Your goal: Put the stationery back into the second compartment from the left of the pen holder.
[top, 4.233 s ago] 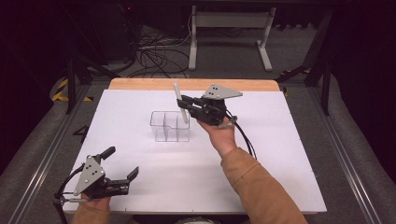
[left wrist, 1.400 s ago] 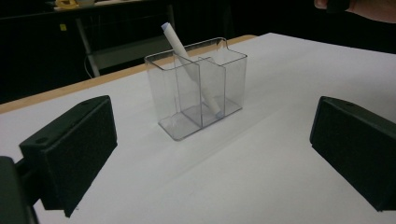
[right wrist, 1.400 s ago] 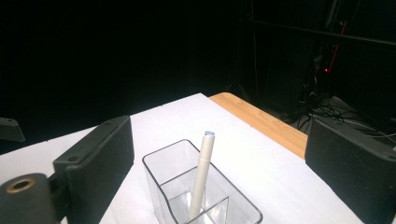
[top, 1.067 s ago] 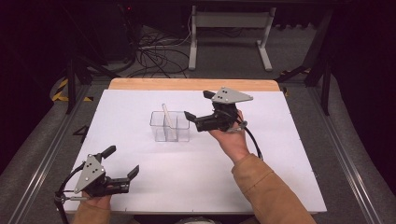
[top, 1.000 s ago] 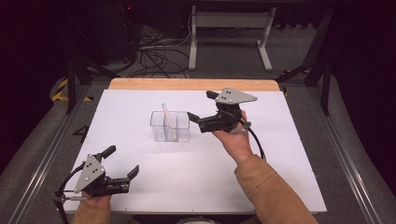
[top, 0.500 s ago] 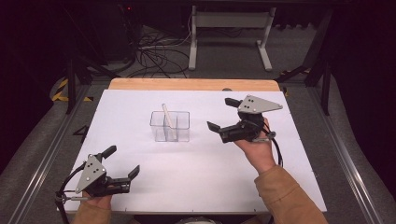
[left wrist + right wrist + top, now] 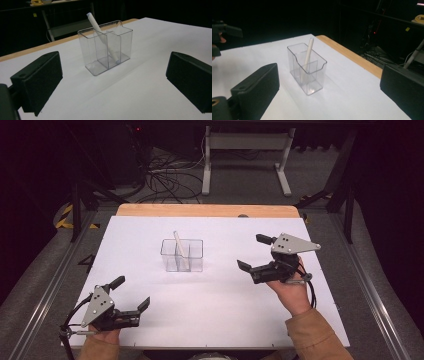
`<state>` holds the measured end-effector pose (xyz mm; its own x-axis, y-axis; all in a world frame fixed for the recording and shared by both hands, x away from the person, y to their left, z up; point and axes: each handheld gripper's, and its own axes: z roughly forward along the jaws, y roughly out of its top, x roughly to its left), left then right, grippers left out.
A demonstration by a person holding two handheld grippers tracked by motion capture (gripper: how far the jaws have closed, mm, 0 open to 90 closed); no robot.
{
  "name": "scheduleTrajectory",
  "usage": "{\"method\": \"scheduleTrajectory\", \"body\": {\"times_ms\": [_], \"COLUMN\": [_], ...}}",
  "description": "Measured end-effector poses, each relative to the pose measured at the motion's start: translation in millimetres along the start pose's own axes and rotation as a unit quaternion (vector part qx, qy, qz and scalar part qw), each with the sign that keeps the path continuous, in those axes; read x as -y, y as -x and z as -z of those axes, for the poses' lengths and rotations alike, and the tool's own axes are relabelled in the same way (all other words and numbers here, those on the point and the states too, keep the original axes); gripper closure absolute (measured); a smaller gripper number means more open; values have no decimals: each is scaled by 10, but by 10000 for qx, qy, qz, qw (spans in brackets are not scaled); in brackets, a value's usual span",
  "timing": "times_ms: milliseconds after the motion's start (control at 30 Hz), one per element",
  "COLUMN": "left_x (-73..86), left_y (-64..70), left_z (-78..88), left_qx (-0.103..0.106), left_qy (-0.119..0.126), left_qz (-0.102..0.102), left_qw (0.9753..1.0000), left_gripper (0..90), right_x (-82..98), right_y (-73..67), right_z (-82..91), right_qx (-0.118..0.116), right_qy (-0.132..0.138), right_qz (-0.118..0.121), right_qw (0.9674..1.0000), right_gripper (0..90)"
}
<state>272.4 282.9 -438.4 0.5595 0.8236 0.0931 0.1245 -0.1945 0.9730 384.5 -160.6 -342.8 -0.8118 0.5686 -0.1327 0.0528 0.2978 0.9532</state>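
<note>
One white stick [image 7: 180, 248] leans tilted inside the clear two-compartment holder [image 7: 182, 255], its top poking above the rim. Holder stands mid-bench [image 7: 225, 310]. Right gripper [image 7: 256, 254] sits well right of the holder, jaws spread, empty. Left gripper [image 7: 131, 294] near the holder's front-left, at the bench edge, jaws spread, empty.

Light falls from overhead onto the white-covered bench [image 7: 215, 295], which glows bright and even, while the far floor and room sink into near black. Shadows are soft and short: a faint one lies beside the clear plastic two-compartment box [image 7: 106, 50], whose walls catch mild glints. In both gripper views the near black tongs are dark, slightly soft and grainy; the high view is mildly noisy.
</note>
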Motion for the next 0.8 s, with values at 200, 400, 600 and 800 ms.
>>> {"method": "scheduleTrajectory", "body": {"times_ms": [200, 400, 600, 800], "left_x": [1, 1, 0, 0], "left_y": [8, 10, 14, 14], "left_z": [-2, -5, -5, -5], "left_qx": [-1, 0, 2, 5], "left_qy": [-6, -13, -16, -18], "left_qz": [6, 3, -4, -1], "left_qw": [10000, 10000, 10000, 10000], "left_gripper": [14, 14, 15, 15], "right_x": [134, 307, 472, 686], "right_y": [-6, -17, -11, 1], "right_z": [121, 210, 297, 354], "right_qx": [44, 4, 148, 159], "right_qy": [-221, -306, -343, -247], "right_qz": [-148, -15, -38, -226], "right_qw": [9996, 9995, 9993, 9993], "right_gripper": [22, 1, 1, 0]}}
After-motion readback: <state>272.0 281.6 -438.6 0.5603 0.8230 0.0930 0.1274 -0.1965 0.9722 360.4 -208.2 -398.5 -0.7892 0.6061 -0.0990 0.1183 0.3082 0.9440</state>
